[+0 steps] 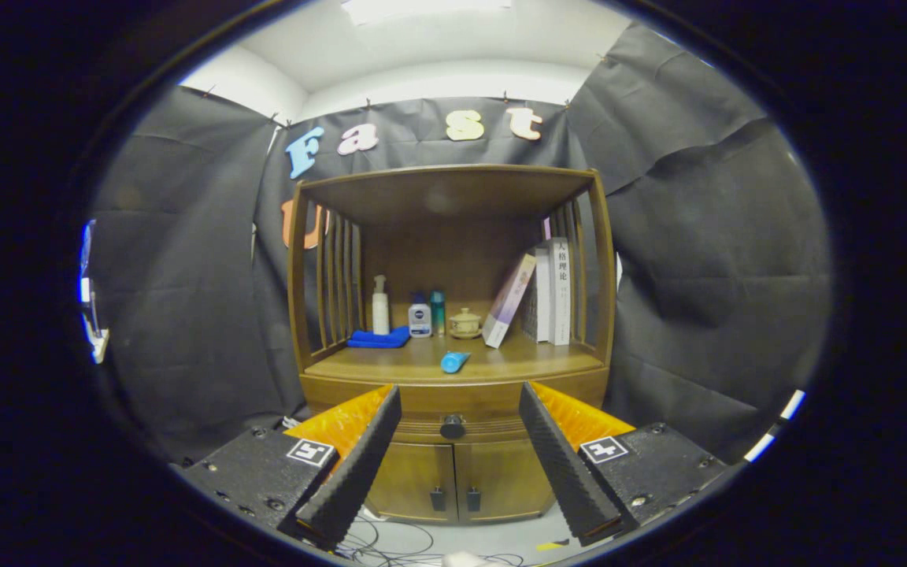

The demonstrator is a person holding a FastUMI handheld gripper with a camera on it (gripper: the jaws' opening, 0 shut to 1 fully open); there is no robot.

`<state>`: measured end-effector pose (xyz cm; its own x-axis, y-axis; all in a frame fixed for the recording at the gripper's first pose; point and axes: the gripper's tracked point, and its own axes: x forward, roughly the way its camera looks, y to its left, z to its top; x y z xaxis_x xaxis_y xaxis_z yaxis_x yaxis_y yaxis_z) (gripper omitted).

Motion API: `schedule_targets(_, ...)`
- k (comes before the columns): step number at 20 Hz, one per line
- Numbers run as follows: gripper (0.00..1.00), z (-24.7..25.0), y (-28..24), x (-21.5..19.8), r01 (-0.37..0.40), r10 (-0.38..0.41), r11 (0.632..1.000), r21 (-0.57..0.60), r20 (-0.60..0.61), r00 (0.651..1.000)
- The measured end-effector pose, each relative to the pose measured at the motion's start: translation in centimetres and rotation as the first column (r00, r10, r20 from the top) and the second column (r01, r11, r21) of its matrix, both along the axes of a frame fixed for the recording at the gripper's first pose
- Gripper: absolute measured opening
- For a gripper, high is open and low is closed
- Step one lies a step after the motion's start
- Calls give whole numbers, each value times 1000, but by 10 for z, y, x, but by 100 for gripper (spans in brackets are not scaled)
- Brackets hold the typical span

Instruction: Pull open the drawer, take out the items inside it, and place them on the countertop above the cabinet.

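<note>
A brown wooden cabinet (453, 378) stands ahead against the black cloth wall. Its drawer (453, 409) sits closed under the countertop (501, 364), with a dark round knob (452, 427) in the middle of its front. My gripper (460, 402) is open and holds nothing. The knob shows in the gap between the two fingers and well beyond their tips. A blue tube (454, 361) lies on the countertop near its front edge. The drawer's inside is hidden.
At the back of the countertop stand a white pump bottle (380, 305), a folded blue cloth (379, 339), two small bottles (427, 315), a lidded cup (465, 322) and several books (544, 293). Two small doors (453, 480) lie below the drawer. Cables (390, 543) trail on the floor.
</note>
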<state>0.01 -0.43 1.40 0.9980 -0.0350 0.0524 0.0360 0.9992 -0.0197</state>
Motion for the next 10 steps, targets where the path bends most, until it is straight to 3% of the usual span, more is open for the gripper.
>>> schedule_targets(10,99,1,4,-3,-4,4,1000,2,-3,1000)
